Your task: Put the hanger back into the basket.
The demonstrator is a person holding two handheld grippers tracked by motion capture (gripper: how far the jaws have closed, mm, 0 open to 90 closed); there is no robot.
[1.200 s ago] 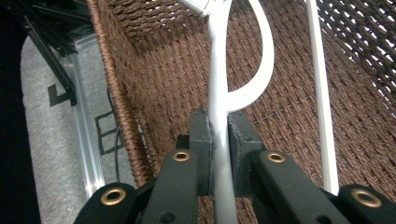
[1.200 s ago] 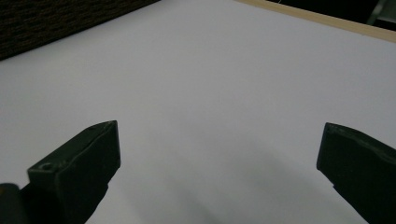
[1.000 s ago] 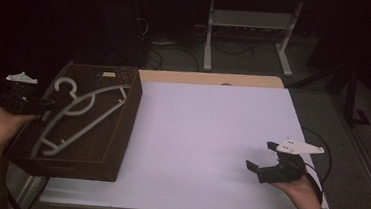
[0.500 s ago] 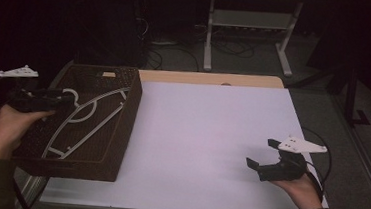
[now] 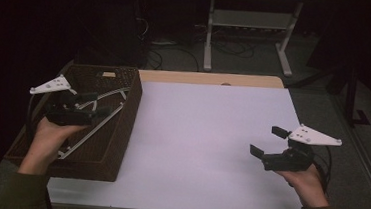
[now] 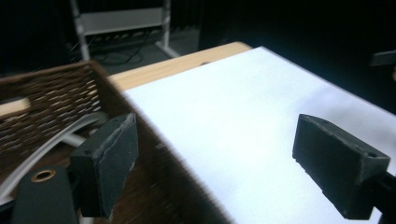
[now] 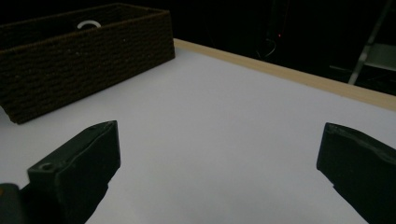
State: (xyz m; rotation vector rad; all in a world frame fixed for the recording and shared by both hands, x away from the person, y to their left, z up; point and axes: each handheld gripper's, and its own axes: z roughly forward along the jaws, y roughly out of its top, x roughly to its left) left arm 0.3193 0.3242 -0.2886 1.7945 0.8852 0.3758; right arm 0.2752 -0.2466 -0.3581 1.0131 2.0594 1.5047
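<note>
The left tool, its jaws just spreading with nothing between them, hovers over the basket rim above the hanger, bare bench beside; right tool spread.

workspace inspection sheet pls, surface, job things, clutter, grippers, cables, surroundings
surface: white table top with a wooden strip at its far edge, bare in the middle
job's things: white hanger lying in the dark wicker basket at the table's left end
clutter: nothing seen
grippers: left gripper over the basket, jaws just opened, nothing between them; right gripper open above the table's right side, empty
cables: one trails from each gripper; more lie on the floor beyond
surroundings: dark room, metal stand behind the table
</note>
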